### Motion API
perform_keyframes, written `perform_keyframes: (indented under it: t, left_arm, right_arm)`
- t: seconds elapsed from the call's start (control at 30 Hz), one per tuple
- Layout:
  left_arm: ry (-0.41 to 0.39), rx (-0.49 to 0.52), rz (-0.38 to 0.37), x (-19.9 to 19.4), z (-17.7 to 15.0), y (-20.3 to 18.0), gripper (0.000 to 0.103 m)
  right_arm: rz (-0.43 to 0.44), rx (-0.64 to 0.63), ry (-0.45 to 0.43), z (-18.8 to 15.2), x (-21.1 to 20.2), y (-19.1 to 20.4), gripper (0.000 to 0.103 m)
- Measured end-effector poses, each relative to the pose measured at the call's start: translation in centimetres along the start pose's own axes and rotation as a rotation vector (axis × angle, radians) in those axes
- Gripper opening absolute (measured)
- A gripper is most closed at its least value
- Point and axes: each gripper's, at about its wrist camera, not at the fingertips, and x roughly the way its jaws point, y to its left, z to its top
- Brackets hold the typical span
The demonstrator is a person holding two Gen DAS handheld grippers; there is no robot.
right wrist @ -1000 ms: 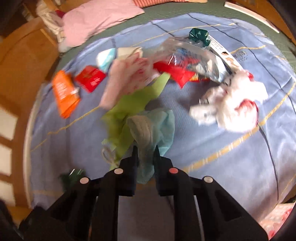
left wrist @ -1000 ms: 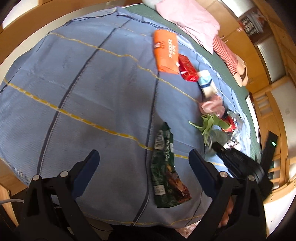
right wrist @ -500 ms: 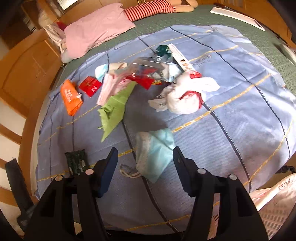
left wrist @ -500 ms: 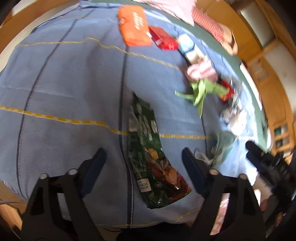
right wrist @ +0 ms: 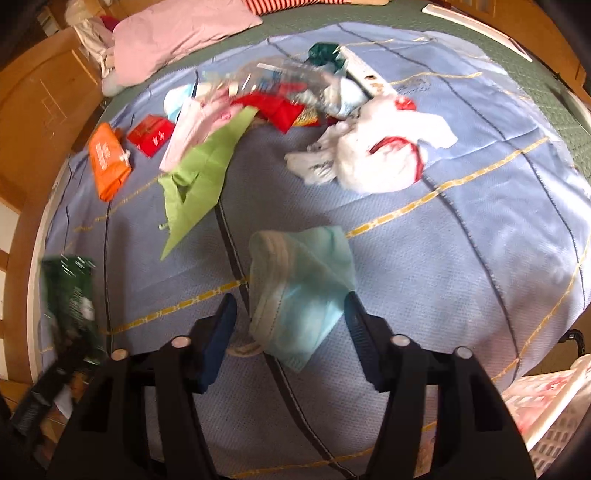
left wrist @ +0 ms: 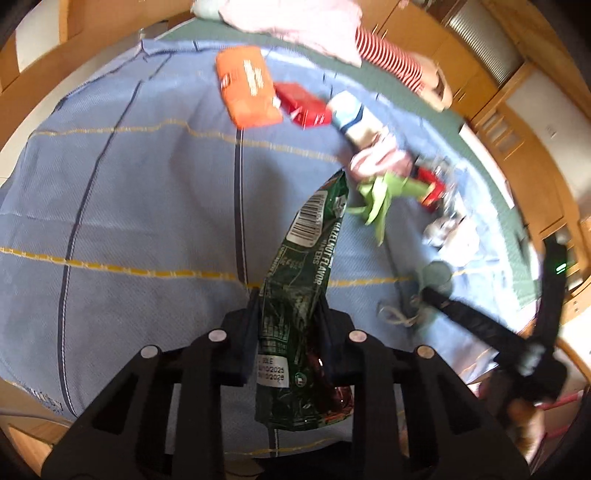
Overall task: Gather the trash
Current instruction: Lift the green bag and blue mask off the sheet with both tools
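The left claw [left wrist: 288, 314] has clamped onto the green wrapper [left wrist: 299, 295]; the right claw [right wrist: 290, 314], narrowing, straddles the face mask [right wrist: 299, 288].

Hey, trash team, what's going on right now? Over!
Left hand-held gripper shut on green wrapper. Right hand-held gripper open, jaws closing around face mask, not gripping. Nothing blocking.

The right gripper [right wrist: 288, 325], its jaws just closing, straddles a pale blue face mask [right wrist: 299, 291] on the blue cloth [right wrist: 480, 258].

blue checked cloth [right wrist: 480, 258], pink pillow [right wrist: 177, 33], wooden cabinets [left wrist: 480, 55]
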Motion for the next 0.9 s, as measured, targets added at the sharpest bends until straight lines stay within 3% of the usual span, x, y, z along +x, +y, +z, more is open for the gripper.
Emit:
perform_keyframes:
  t: [0.03, 0.13, 0.27, 0.4, 0.63, 0.9]
  left_arm:
    - [-0.012, -0.002, -0.009, -0.4, 0.3, 0.0, 0.028]
    - [-0.066, 0.001, -0.031, -1.5, 0.5, -0.2, 0.028]
    - [-0.139, 0.018, -0.025, -3.0, 0.5, -0.7, 0.028]
    - [-0.2, 0.066, 0.027, -4.4, 0.1, -1.6, 0.028]
    - [-0.251, 0.088, 0.046, -6.1, -0.1, -2.0, 0.028]
    - [-0.251, 0.104, 0.043, -6.1, -0.4, -2.2, 0.028]
  right_arm:
    - [0.001, -0.008, -0.001, 0.0, 0.0, 0.2, 0.028]
    - [0.011, -0.04, -0.02, -0.1, -0.8, 0.5, 0.014]
    - [0.015, -0.092, -0.105, -0.6, -3.3, 1.3, 0.013]
    - [-0.011, -0.154, -0.167, -1.1, -5.0, 2.5, 0.013]
    - [-0.074, -0.198, -0.29, -2.0, -7.2, 3.5, 0.013]
    - [-0.073, -0.205, -0.294, -2.1, -7.2, 3.9, 0.013]
